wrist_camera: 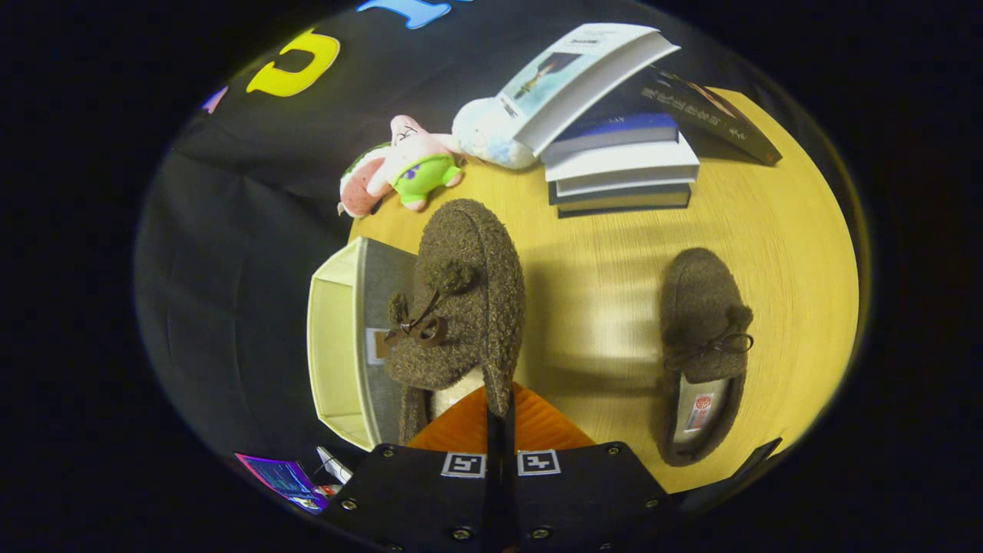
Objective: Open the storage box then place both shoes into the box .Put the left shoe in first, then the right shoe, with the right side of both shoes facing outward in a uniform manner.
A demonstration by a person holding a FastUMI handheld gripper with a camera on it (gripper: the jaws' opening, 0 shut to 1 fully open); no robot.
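- The wooden table [768,230] spans the centre and right of the frame; anything dropped there lands short of its goal.
- The storage box [338,338], pale inside with a grey wall, sits at centre left near the table's edge, its opening towards the left. A nudge from the shoe could push it off.
- A stack of books [622,165] stands at upper centre-right, plush toys [407,165] to its left, both well apart from the action.
- The held shoe [461,307], fuzzy brown with a bow, hangs in the middle, overlapping the box wall; it may catch that wall.
- The second shoe [703,353] lies at lower right on the table.
- The gripper [499,418], at bottom centre, is nearly closed, pinching the held shoe's heel rim. The grip looks thin, though the contact is partly hidden, so the shoe could swing or slip and end up facing wrongly.
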